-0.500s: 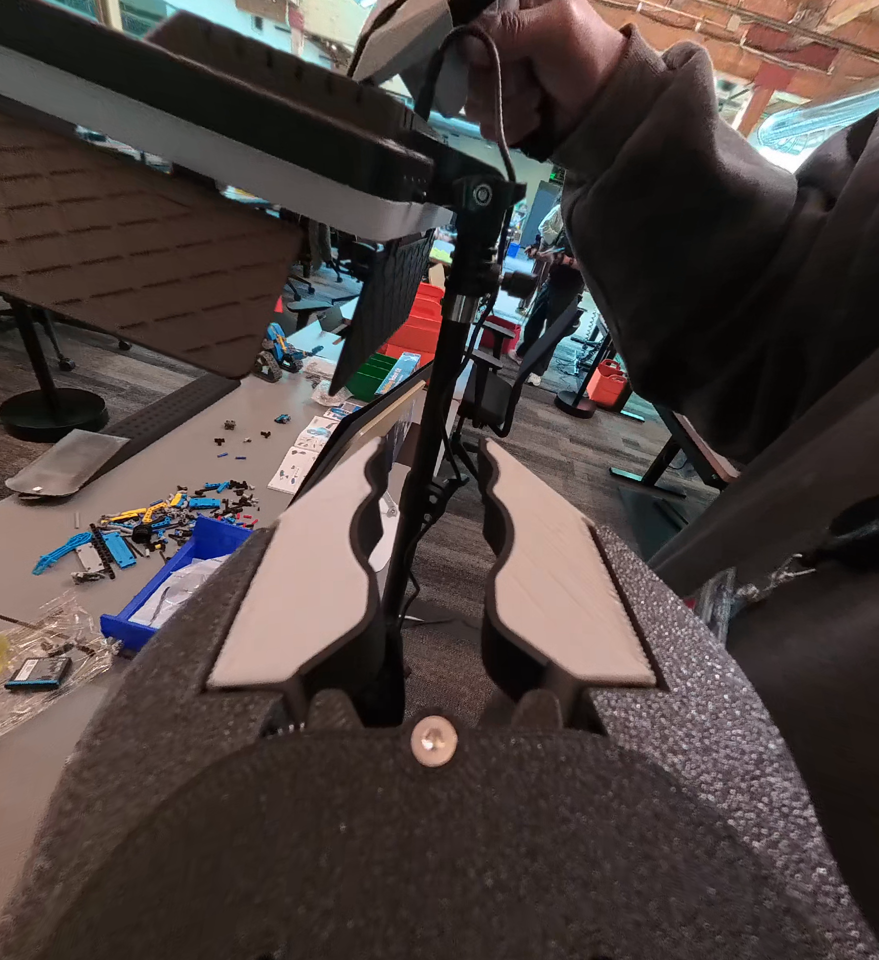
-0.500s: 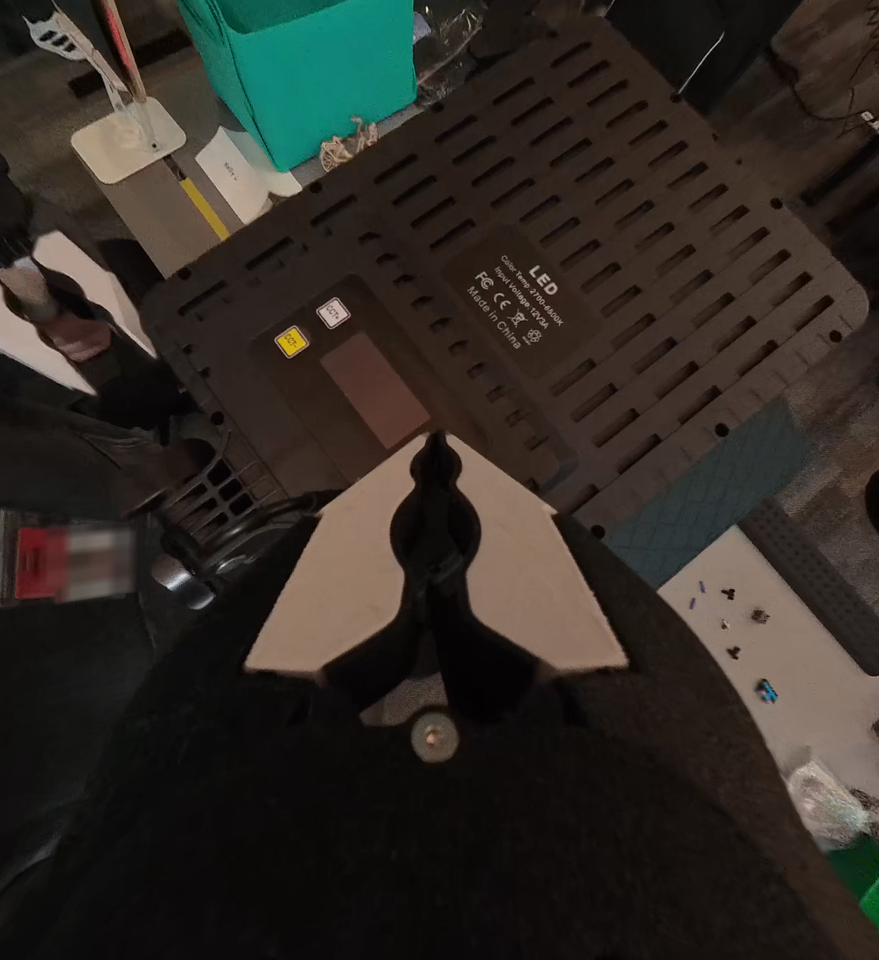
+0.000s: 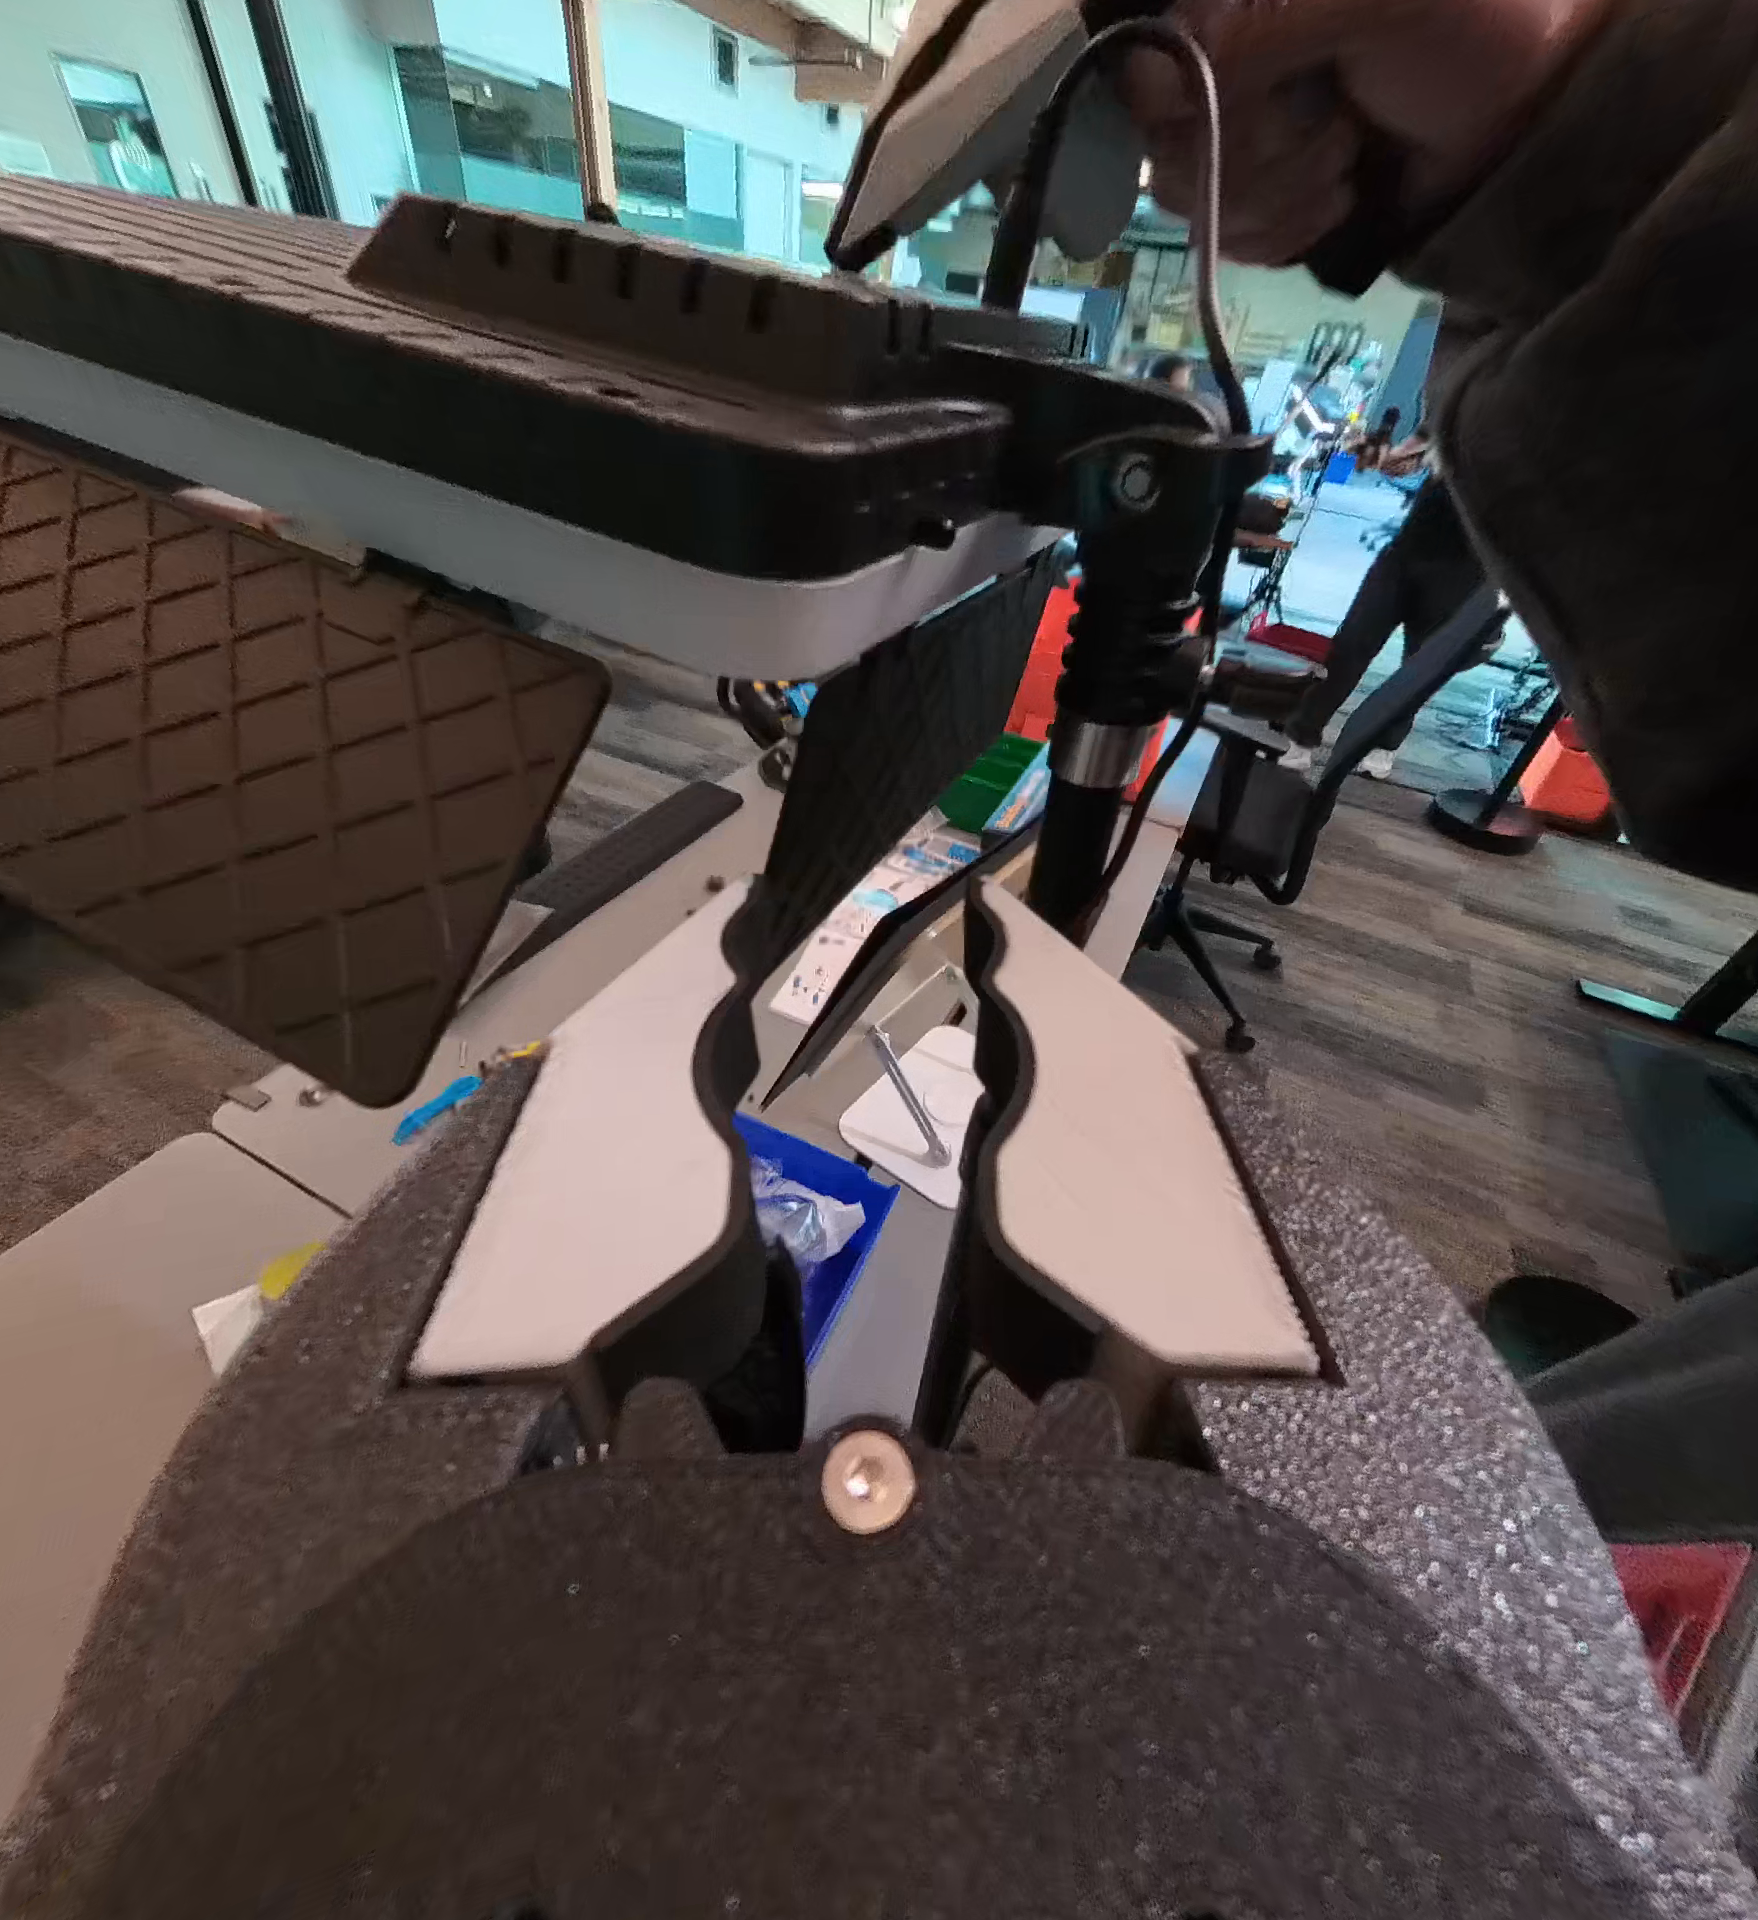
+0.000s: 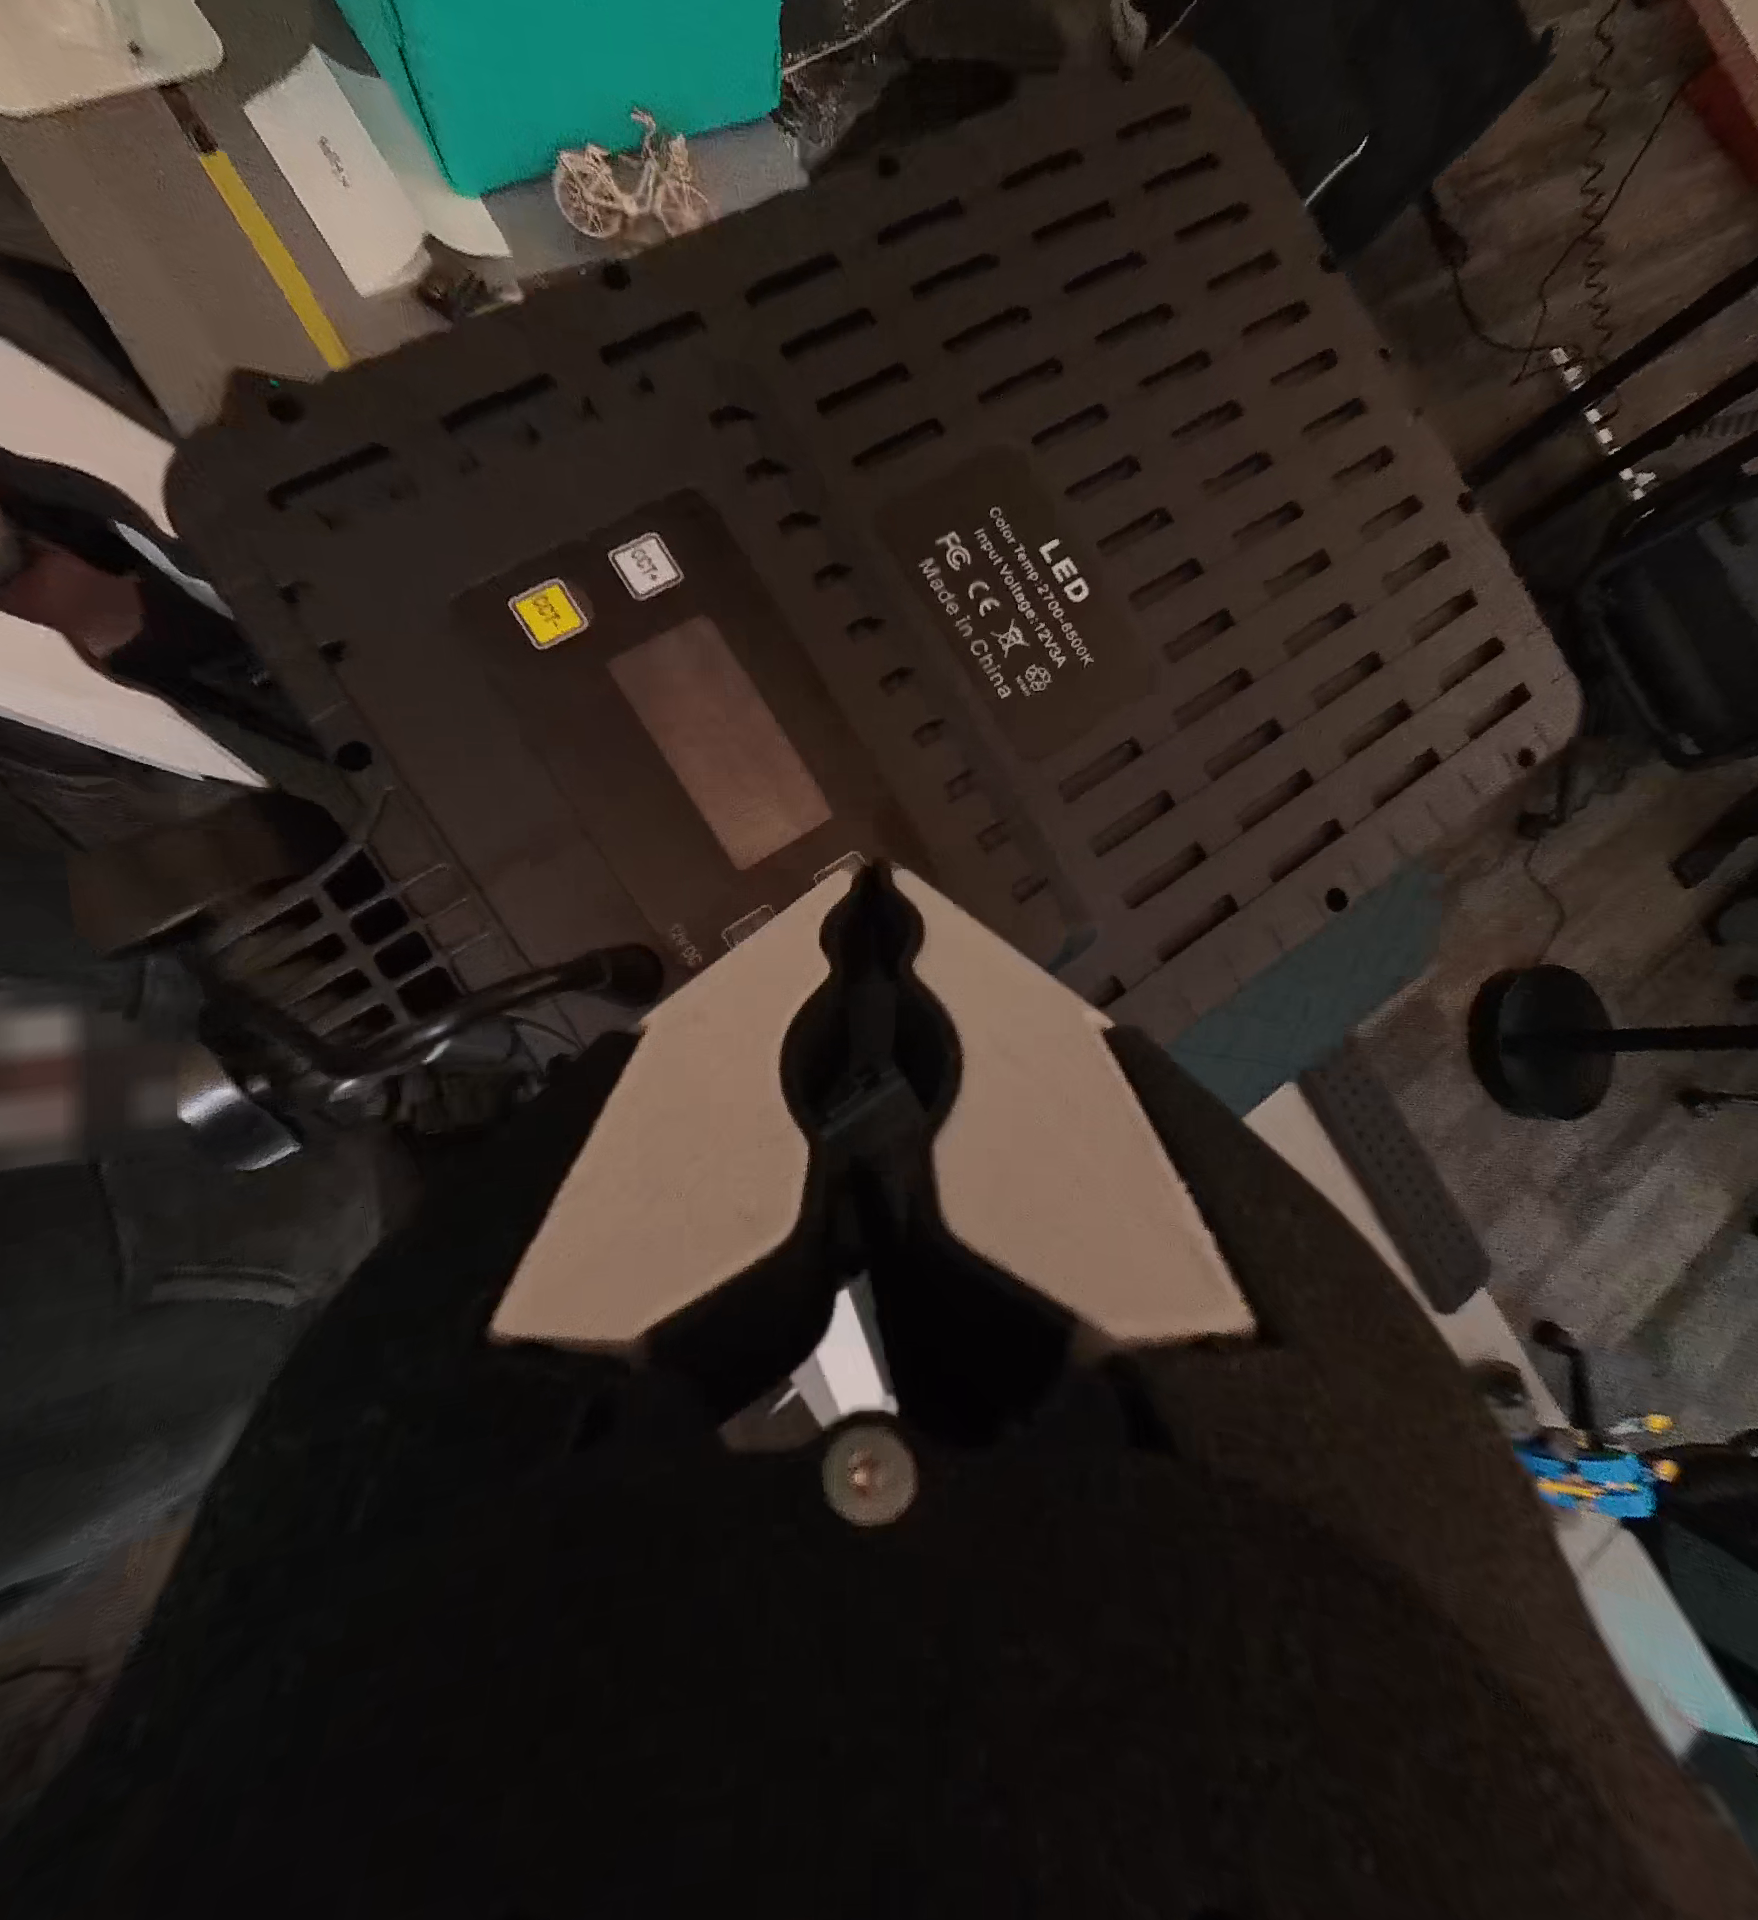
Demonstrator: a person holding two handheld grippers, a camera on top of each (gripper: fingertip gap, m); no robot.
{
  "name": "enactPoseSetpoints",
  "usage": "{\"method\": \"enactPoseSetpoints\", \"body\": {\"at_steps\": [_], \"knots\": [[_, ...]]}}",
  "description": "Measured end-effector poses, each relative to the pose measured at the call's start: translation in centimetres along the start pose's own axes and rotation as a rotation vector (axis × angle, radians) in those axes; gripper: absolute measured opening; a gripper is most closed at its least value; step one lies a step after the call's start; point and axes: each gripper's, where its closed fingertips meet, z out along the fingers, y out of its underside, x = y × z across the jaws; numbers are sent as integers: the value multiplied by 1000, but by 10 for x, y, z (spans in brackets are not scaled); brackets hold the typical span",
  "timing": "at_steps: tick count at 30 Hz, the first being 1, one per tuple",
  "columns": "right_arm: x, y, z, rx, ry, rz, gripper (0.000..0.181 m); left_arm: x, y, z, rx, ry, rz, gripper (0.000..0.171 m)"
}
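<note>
Seemingly empty, left claw (image 3: 859,914) gapes below light panel (image 3: 418,384); right claw (image 4: 873,883) pressed together above it

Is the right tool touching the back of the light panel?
Cannot tell. In the right wrist view the shut right tool overlaps the light panel, but no gap or contact shows.

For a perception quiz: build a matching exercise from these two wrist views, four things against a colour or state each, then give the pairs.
Things:
1. left gripper
2. right gripper
3. bin on the table
4. square button on the light panel

States or colours:
A. yellow
B. jaws shut
C. blue
D. jaws open, holding nothing

Pairs: 1-D, 2-B, 3-C, 4-A
</note>
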Motion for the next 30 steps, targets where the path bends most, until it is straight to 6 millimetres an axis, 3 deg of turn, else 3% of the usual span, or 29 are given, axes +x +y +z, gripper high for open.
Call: {"method": "enactPoseSetpoints", "body": {"at_steps": [13, 21, 30], "knots": [[7, -8, -10, -1, 40, -30, 0, -4, 6, 3, -25, -36, 15, 36], [0, -6, -10, -5, 4, -39, 0, -6, 6, 5, -26, -45, 19, 35], [-3, -4, -7, -13, -6, -47, 0, -21, 13, 8, -47, -121, 73, 21]]}}
